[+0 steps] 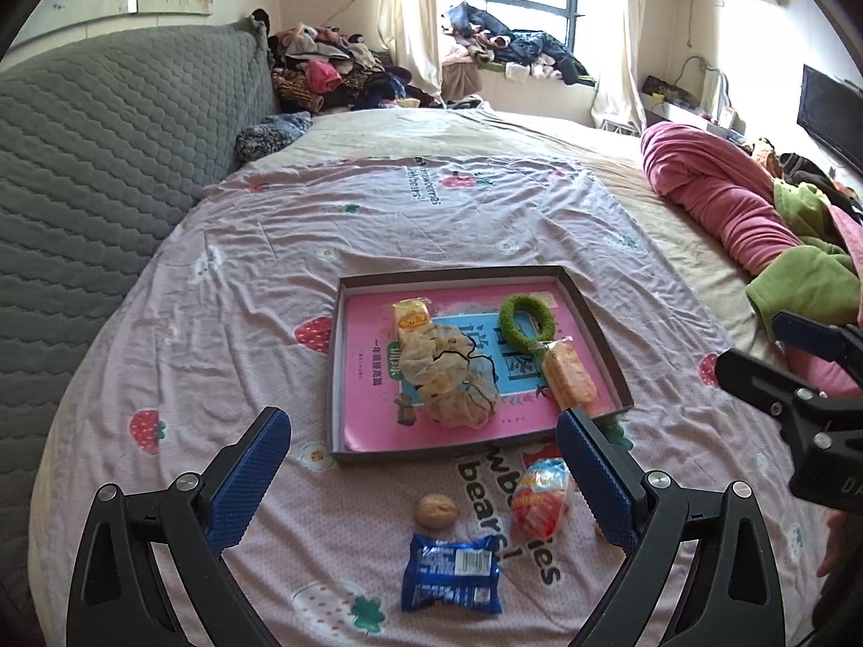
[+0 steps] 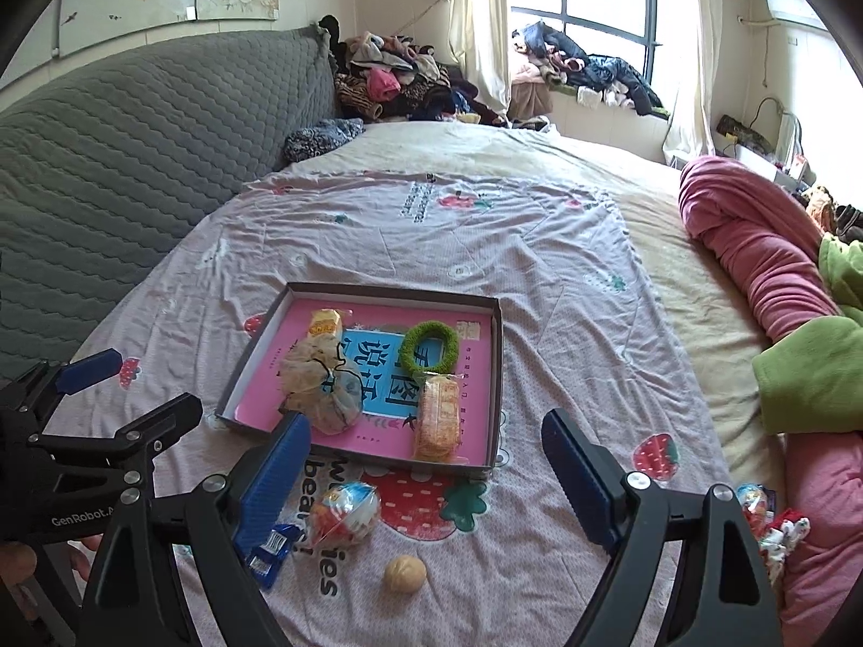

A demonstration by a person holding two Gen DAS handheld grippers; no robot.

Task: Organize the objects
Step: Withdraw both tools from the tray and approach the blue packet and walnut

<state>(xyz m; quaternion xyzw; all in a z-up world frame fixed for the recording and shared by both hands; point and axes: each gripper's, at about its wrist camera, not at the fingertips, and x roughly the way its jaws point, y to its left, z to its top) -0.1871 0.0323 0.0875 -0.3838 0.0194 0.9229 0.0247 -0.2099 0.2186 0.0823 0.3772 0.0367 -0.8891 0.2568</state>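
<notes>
A bed (image 1: pixel 377 226) with a strawberry-print sheet carries a shallow tray (image 1: pixel 604 334) holding a green ring (image 1: pixel 520 323), a mesh pouch (image 1: pixel 458 377) and two snack packs. Both the left gripper (image 1: pixel 426 480) and right gripper (image 2: pixel 426 480) hang wide and empty above a walnut (image 1: pixel 436 510), a blue packet (image 1: pixel 452 574) and a red snack bag (image 1: pixel 539 496) just in front of the tray.
</notes>
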